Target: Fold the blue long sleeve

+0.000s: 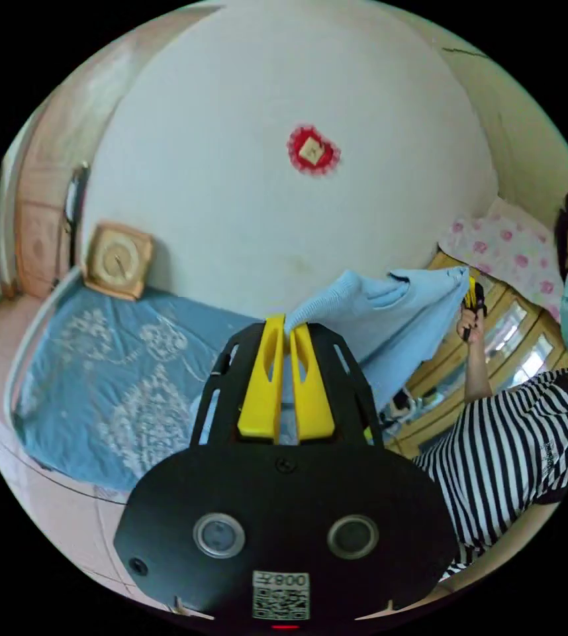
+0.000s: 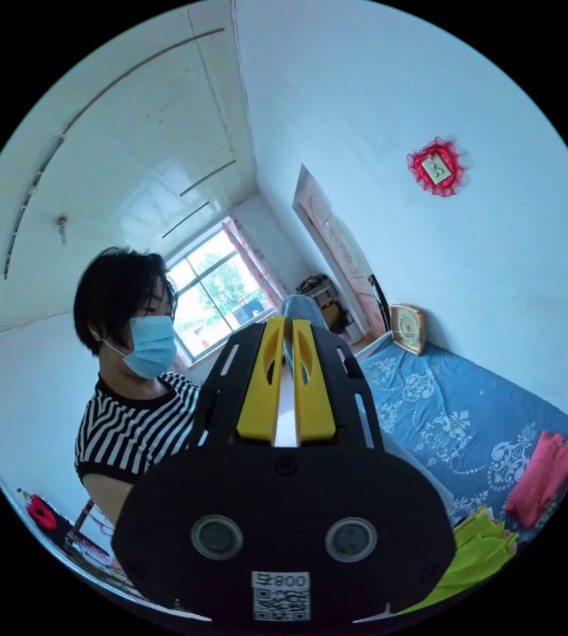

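Observation:
The light blue long sleeve (image 1: pixel 390 318) hangs in the air, stretched between my two grippers. In the left gripper view my left gripper (image 1: pixel 288 324) is shut on one end of it, cloth pinched between the yellow jaw tips. The other end is held up by the right gripper (image 1: pixel 472 296) in the person's raised hand. In the right gripper view my right gripper (image 2: pixel 287 326) is shut, with a fold of the blue long sleeve (image 2: pixel 297 308) pinched at its tips and running down behind the jaws.
A bed with a blue patterned sheet (image 1: pixel 125 377) lies below, against a white wall. On the sheet (image 2: pixel 443 411) sit a pink garment (image 2: pixel 541 478) and a yellow-green one (image 2: pixel 479 550). A square clock (image 1: pixel 117 260) leans at the bed's head. The person in a striped shirt (image 1: pixel 516 444) stands close by a wooden cabinet (image 1: pixel 496 344).

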Available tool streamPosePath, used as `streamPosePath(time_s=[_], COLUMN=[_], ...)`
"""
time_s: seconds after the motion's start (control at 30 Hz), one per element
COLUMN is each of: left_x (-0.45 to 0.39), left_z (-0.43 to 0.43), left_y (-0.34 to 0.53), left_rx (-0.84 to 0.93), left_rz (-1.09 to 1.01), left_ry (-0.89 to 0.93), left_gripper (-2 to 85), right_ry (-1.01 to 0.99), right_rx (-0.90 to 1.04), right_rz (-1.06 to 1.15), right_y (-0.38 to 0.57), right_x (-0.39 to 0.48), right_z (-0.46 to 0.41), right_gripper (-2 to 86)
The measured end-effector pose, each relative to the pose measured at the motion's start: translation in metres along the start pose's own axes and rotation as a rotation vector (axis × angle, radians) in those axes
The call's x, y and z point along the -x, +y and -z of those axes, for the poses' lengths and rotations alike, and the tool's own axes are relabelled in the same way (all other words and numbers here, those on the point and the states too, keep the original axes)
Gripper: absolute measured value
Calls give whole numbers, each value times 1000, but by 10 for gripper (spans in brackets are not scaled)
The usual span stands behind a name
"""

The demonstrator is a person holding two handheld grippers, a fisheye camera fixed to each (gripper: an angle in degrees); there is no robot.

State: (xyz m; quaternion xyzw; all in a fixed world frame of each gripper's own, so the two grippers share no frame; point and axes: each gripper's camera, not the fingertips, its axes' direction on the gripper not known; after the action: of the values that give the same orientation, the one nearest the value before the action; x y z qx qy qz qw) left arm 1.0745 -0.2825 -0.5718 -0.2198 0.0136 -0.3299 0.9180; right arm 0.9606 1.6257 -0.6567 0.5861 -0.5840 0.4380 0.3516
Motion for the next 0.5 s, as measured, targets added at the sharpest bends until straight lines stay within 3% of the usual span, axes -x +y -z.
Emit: streamPosePath(time_s=[0.3, 0.5], left_x=[-105, -137], left_z=[182, 231], left_y=[-32, -53], left_rx=[-271, -305], left_rz=[-204, -296], left_ry=[-364, -546], left_gripper=[7, 8], right_ry=[-160, -250], right_rx=[51, 81], right_rz=[173, 239], right_y=[37, 53], right_x=[-9, -44], right_z=[0, -9], right_gripper=[15, 17])
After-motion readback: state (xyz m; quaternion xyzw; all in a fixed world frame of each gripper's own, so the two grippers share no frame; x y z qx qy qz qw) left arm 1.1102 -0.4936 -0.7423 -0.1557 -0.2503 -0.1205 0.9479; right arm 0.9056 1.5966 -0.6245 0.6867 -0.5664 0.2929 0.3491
